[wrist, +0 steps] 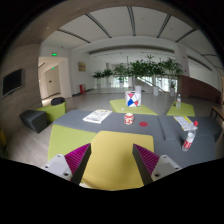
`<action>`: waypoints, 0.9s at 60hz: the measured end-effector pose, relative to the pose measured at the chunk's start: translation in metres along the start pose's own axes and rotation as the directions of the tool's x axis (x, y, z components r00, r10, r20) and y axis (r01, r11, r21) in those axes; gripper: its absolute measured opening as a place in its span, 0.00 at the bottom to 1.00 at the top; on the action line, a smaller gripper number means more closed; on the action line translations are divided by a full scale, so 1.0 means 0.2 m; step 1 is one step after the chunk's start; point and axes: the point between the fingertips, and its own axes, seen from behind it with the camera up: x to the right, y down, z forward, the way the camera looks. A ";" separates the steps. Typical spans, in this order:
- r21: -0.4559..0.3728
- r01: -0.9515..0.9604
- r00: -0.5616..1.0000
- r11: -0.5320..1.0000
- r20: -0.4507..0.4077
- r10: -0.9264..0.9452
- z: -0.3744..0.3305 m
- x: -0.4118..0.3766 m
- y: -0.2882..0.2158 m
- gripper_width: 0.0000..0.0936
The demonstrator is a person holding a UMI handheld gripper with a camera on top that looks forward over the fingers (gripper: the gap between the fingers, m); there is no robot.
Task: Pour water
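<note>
Gripper (112, 160) raised above table (75, 135), fingers spread apart, holding nothing. Red-and-white cup (128, 118) well beyond them; bottle (189, 139) off to their right.

Grippers: one (111, 160), two fingers, one magenta pad on each (76, 157), wide gap between.
Tables: one (150, 135), grey with yellow-green patches.
Red-and-white cups: one (128, 118), upright, beyond the fingers.
Bottles: one (188, 140), red cap, off to the right of the fingers.
White flat items on the table: one (97, 116), left of the cup.
Dark armchairs: one (33, 120).
Potted plants by the windows: several, exact count unclear.
</note>
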 end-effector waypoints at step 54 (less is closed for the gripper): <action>0.038 -0.020 0.885 0.999 -0.465 0.036 0.88 2.71 0.46 0.90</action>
